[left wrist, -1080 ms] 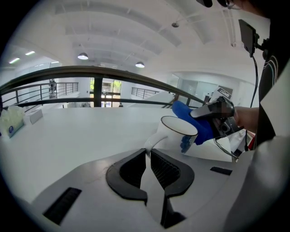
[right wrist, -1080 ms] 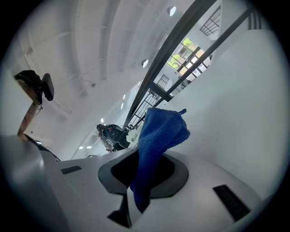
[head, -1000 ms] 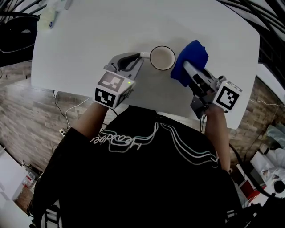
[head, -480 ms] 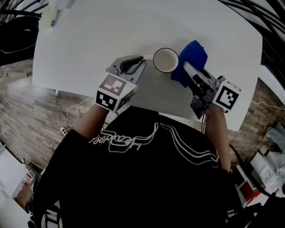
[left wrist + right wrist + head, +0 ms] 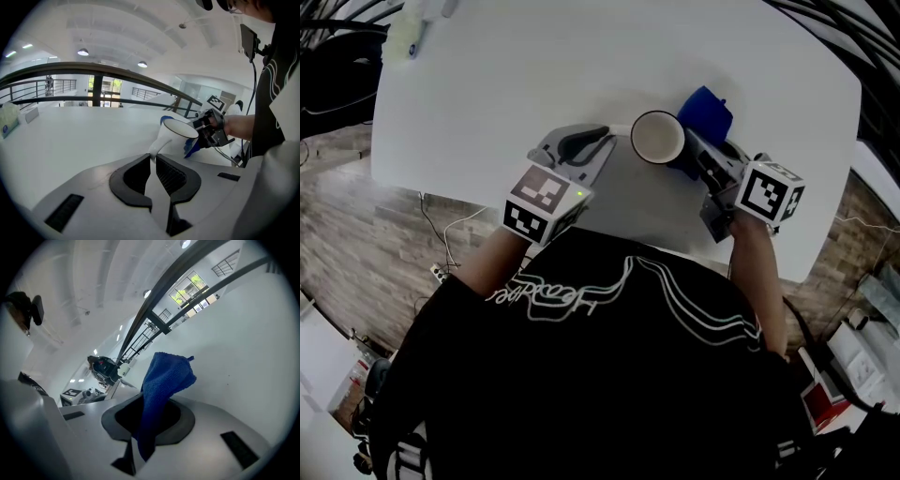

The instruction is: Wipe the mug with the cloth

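The white mug (image 5: 657, 138) with a dark rim hangs tilted above the white table (image 5: 506, 84). My left gripper (image 5: 614, 132) is shut on its handle; in the left gripper view the handle (image 5: 154, 149) sits pinched between the jaws, with the mug (image 5: 177, 137) just beyond. My right gripper (image 5: 698, 156) is shut on the blue cloth (image 5: 705, 110), which lies against the mug's right side. In the right gripper view the cloth (image 5: 164, 380) stands up from between the shut jaws. The cloth (image 5: 190, 148) also shows under the mug's far side, by the right gripper (image 5: 212, 130).
A pale green packet (image 5: 403, 36) lies at the table's far left corner. The table's near edge runs just in front of both grippers. Cables (image 5: 455, 230) trail over the wooden floor at the left.
The left gripper has carried the mug to the right and toward me, up against the cloth. The right gripper has turned, and the cloth now sits partly behind the mug.
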Tool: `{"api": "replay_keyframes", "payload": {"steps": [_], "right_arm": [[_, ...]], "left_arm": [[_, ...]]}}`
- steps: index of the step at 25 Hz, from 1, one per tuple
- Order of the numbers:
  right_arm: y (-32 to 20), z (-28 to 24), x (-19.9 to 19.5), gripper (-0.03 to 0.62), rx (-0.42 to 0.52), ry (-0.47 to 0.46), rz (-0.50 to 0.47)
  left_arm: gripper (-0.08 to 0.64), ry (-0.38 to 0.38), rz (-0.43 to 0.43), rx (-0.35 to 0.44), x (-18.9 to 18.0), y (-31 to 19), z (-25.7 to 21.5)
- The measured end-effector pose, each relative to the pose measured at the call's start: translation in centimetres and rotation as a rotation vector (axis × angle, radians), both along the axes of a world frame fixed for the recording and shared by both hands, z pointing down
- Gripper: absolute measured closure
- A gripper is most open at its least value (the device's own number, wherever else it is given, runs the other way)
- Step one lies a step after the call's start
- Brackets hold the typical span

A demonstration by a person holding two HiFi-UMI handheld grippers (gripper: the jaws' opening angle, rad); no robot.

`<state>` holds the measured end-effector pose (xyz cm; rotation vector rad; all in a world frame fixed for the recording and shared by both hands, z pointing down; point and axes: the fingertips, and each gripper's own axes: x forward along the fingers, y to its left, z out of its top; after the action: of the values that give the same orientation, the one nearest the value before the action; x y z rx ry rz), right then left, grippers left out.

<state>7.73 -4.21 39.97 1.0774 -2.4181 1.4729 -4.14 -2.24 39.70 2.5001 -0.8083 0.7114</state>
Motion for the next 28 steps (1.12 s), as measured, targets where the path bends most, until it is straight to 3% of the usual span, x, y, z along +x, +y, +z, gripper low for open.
{"api": "replay_keyframes", "payload": {"steps": [3,16,28], "right_arm": [[-0.3,0.5,-0.1,0.541,0.006,0.048,-0.013],[1.4,-2.0,2.8,0.541,0.047,0.014,0.084],[5.5,-5.0,3.4,0.541,0.079,-0.098,0.118]], "left_arm": [[0.518,0.0,0.008,-0.002,-0.1,0.0,0.0],[0.517,0.011,0.02,-0.009,0.5,1.7,0.0],[0.514,0.017,0.012,-0.026,1.6,4.3,0.3]]}}
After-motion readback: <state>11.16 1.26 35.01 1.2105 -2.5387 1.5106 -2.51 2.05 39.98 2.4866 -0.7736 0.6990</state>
